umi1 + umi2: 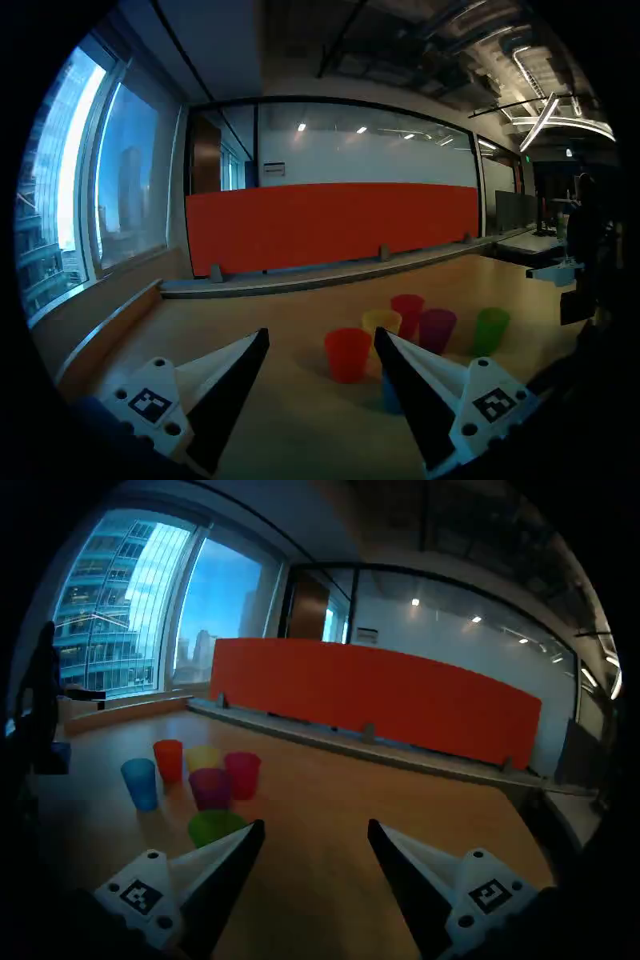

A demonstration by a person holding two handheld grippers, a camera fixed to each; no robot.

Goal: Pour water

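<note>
On the light wooden desk (336, 800): six plastic cups, upright, grouped close together, neither gripper touching them. Room: office, long orange partition panel (328, 224) standing along the desk's far edge, glass wall (360, 144) behind it, tall windows (120, 640) to one side with high-rise buildings outside. Left gripper view: left gripper (320, 336), fingers spread, nothing between them; orange cup (348, 354) nearest, seen through the gap; yellow cup (382, 322), red cup (407, 312) and purple cup (437, 330) close behind it; green cup (490, 330) at the end of the group; blue cup (390, 396) mostly hidden behind one finger; overhead, exposed ducts (480, 48) and a strip light (540, 120). Right gripper view: right gripper (314, 826), fingers likewise spread and holding nothing; the blue cup in full, at the outer end of the group beside the orange cup; the green cup nearest, just beyond one fingertip, partly covered by it; the purple cup directly behind the green. Water or a pouring vessel: cannot tell from either view.
</note>
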